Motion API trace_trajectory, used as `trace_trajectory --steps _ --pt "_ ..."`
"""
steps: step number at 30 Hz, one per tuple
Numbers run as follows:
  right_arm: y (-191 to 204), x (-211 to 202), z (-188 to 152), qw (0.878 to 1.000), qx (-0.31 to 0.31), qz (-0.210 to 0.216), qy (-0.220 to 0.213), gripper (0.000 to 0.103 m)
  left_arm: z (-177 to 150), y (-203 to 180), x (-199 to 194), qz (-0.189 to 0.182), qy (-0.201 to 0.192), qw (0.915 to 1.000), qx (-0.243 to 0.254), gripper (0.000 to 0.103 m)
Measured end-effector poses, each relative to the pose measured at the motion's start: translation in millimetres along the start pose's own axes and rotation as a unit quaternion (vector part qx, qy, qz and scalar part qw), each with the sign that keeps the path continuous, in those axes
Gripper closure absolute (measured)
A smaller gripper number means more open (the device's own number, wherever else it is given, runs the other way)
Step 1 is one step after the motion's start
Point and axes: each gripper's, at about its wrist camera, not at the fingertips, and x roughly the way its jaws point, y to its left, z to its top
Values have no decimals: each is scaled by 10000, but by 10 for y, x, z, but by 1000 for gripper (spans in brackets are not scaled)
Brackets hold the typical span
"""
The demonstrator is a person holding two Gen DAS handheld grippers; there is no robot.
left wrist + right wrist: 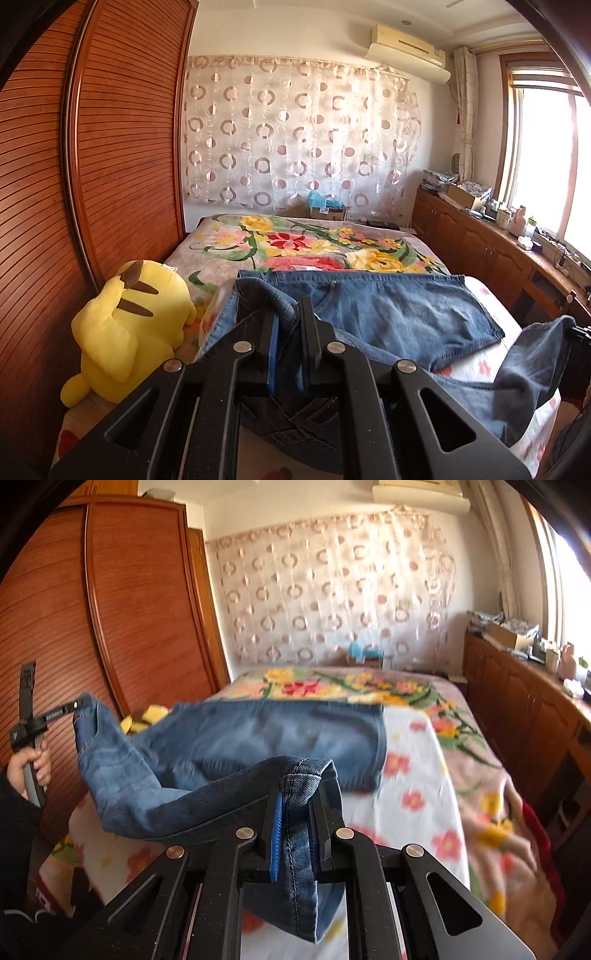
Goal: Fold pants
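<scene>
A pair of blue jeans point(388, 310) lies across the near part of a bed point(303, 243) covered with a flowered blanket, with both near ends lifted off the bedding. In the left wrist view the left gripper point(290, 321) has its two fingers drawn together on a bunched fold of denim; the cloth rises between the pads and hangs down beneath them. The right wrist view shows the same tool from outside: the left gripper point(79, 703) pinches a corner of the jeans point(258, 734) in front of the wooden wardrobe point(122, 602), and a hand point(37, 766) in a dark sleeve grips its handle. Only the left view shows the yellow plush toy point(129, 325) sitting beside the jeans by the wardrobe point(110, 147); from the right it is almost wholly hidden behind the raised denim. The right gripper point(299, 812) is clamped on a stitched hem, which loops over its fingertips and trails down between the fingers; the rest of that view is blurred. In the left view the right gripper point(576, 332) appears only as a dark edge at the frame's right side, with a lifted flap of denim hanging from it, so its grip cannot be read there. Both views take in the curtain point(295, 133) with ring patterns on the far wall and the low cabinets point(480, 243) under the window.
</scene>
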Motion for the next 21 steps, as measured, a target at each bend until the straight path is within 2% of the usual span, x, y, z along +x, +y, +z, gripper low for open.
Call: trace_trajectory --steps 10,21 --pt "-196 414 251 9997 78 -240 -72 91 132 155 430 86 168 9996 -199 93" --pt "-165 863 570 9973 -207 -498 -489 91 615 314 961 75 199 9993 -316 93"
